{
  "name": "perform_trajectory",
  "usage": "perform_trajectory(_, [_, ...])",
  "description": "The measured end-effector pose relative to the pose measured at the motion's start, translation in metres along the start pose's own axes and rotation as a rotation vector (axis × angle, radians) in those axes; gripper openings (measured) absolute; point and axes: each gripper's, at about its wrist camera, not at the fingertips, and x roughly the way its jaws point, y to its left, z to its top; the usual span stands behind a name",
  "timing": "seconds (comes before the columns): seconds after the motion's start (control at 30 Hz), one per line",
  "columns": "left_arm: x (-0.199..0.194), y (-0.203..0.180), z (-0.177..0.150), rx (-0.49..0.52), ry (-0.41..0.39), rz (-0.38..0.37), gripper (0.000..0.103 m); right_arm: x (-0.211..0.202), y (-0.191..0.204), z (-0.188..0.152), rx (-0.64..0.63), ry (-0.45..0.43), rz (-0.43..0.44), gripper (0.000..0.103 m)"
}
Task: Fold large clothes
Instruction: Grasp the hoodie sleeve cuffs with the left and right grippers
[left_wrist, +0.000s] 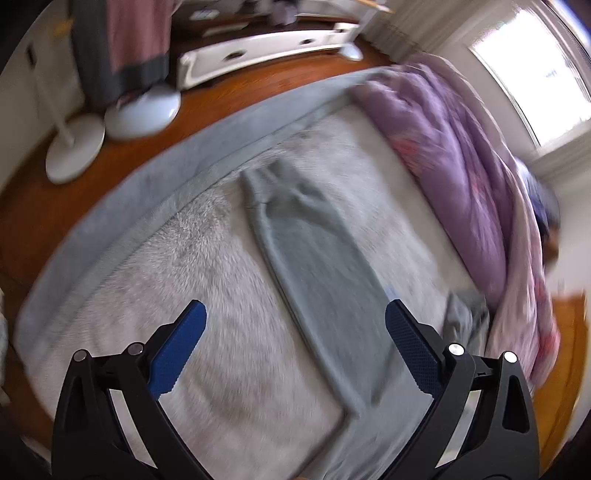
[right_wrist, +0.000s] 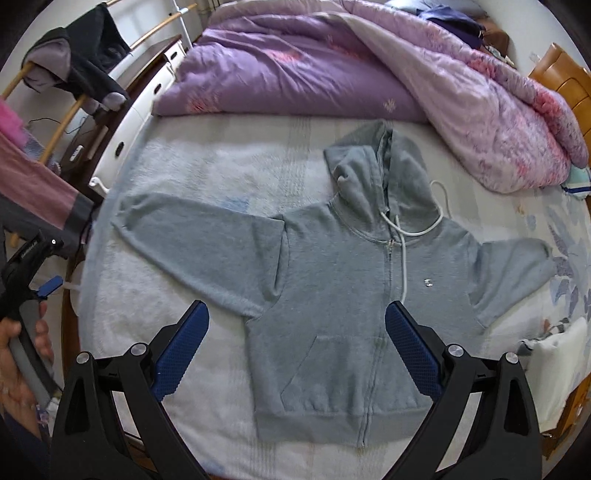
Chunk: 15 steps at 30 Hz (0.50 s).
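Right gripper (right_wrist: 297, 334) spread wide, holding nothing, hovering over the lower front of the hoodie (right_wrist: 332, 291). Left gripper (left_wrist: 295, 334) also spread wide and empty, above a sleeve (left_wrist: 314, 258); its view is motion-blurred. In the right view the left gripper shows at the far left edge, held in a hand (right_wrist: 22, 350) off the bed's side.

Hoodie grey, zipped, lying flat face up on the bed (right_wrist: 192, 170), both sleeves out to the sides, hood toward the duvet (right_wrist: 332, 66), white drawstring (right_wrist: 424, 229) looping off the hood. Hem nearest the right camera.

Bed covered by a pale fuzzy blanket (left_wrist: 184, 266) with a grey-blue border (left_wrist: 155, 173) along the edge. Purple-pink duvet bunched at the far end, just beyond the hood, not touching it as far as I can tell. Wood headboard (right_wrist: 565, 85) at right.

Room: brown wood floor (left_wrist: 229, 85), two white round stand bases (left_wrist: 107, 129) beside the bed, white low furniture (left_wrist: 266, 48) along the wall, bright window (left_wrist: 532, 70). Drying rack (right_wrist: 66, 92) with dark and pink clothes at left.
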Motion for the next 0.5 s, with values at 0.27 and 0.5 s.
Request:
perform_trajectory(0.27, [0.108,0.023,0.037,-0.040,0.007,0.010,0.074,0.094,-0.019,0.001,0.065,0.058,0.038,0.093])
perform_trajectory(0.5, [0.159,0.035,0.059,-0.077,0.018,0.060,0.069,0.145,-0.015,0.003,0.075,0.075,0.107,0.090])
